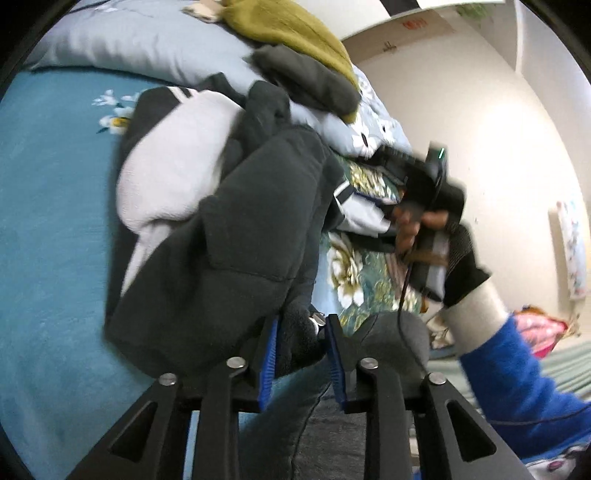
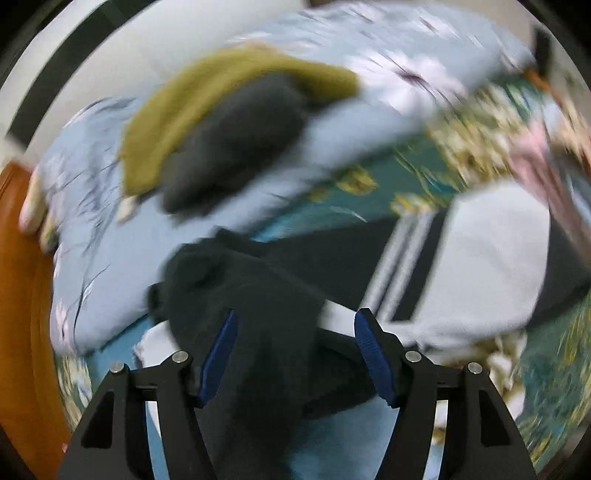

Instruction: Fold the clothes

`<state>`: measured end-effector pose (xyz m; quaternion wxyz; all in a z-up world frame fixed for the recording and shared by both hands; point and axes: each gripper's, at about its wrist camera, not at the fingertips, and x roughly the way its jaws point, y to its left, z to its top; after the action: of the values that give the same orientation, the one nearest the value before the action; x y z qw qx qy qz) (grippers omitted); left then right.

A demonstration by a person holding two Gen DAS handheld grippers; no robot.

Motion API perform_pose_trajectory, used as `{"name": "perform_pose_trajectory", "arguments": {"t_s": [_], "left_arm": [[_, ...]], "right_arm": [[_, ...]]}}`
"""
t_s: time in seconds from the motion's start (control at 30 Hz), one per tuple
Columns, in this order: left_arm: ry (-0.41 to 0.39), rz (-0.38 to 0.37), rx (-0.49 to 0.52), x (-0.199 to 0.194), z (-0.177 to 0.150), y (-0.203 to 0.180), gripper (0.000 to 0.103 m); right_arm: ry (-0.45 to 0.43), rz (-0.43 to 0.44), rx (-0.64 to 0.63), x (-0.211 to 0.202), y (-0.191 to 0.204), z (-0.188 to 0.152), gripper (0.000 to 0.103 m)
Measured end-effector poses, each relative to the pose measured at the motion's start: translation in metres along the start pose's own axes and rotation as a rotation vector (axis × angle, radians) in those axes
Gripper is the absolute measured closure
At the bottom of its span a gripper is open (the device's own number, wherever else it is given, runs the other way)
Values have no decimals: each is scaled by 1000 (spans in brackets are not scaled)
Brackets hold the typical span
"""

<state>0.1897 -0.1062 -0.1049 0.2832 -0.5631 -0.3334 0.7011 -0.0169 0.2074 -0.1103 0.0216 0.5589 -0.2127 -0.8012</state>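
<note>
The left gripper (image 1: 301, 343) has its 2 blue pads pressed onto a thick wad of the dark fleece garment (image 1: 236, 236), pinching it near a metal snap or zip end. The right gripper (image 2: 295, 354) stands with its jaws spread wide; dark cloth lies between the pads (image 2: 218, 356), but neither pad visibly bites it.

The garment, dark grey with a pale grey lining (image 1: 166, 173) and white stripes, lies bunched on the teal floral bedsheet (image 1: 48, 206), partly lifted by the left grip. It looks soft, bulky and limp, light enough to lift but prone to sag and unroll, so a hem, cuff or seam edge seems a safer hold than loose middle fabric.

The left view alone shows the person's gloved right hand (image 1: 439, 236) on its tool, the blue sleeve, and the white wall. The right view, heavily smeared by motion, alone shows an orange wooden surface (image 2: 22, 332) at the bed's edge. Both show the olive knit (image 1: 291, 33) and a grey piece (image 1: 306, 79) on the pale blue quilt (image 1: 140, 40) beyond.
</note>
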Motion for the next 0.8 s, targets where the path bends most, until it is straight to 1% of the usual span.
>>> {"name": "perform_pose_trajectory", "arguments": {"t_s": [0.1,0.13,0.23,0.27,0.3,0.33,0.37,0.4,0.43,0.5,0.53,0.6,0.63,0.7,0.8], "left_arm": [[-15,-26,-71,-14,11,10,61],[-29,-31,-94,-19,15,15,60],[-82,-7,-138,-40,18,29,53],[-100,1,-153,-47,19,34,49],[-117,9,-168,-54,20,39,48],[-131,25,-174,-59,22,42,48],[-135,62,-154,-56,27,41,48],[-138,99,-135,-53,31,40,48],[-142,137,-116,-51,36,40,48],[-149,212,-77,-46,45,38,48],[-152,249,-57,-43,49,37,48],[-156,325,-8,-37,59,33,48],[-150,362,45,-29,65,24,48],[-143,401,107,-13,76,13,48],[-131,437,172,9,97,3,47]], "right_arm": [[56,64,106,18,-18,-8,35],[74,85,142,25,-24,-11,35],[130,149,248,43,-42,-19,35],[143,162,269,47,-43,-21,35],[149,157,272,50,-39,-23,35],[153,141,271,53,-35,-25,35],[152,129,268,54,-31,-27,35],[144,131,263,52,-28,-28,43],[134,142,258,49,-26,-29,65],[109,169,243,39,-23,-31,84],[90,188,231,31,-23,-31,91],[35,216,205,7,-24,-33,91],[-2,222,195,-8,-28,-34,92],[-87,218,194,-42,-42,-38,93],[-210,181,244,-88,-77,-46,94]]}}
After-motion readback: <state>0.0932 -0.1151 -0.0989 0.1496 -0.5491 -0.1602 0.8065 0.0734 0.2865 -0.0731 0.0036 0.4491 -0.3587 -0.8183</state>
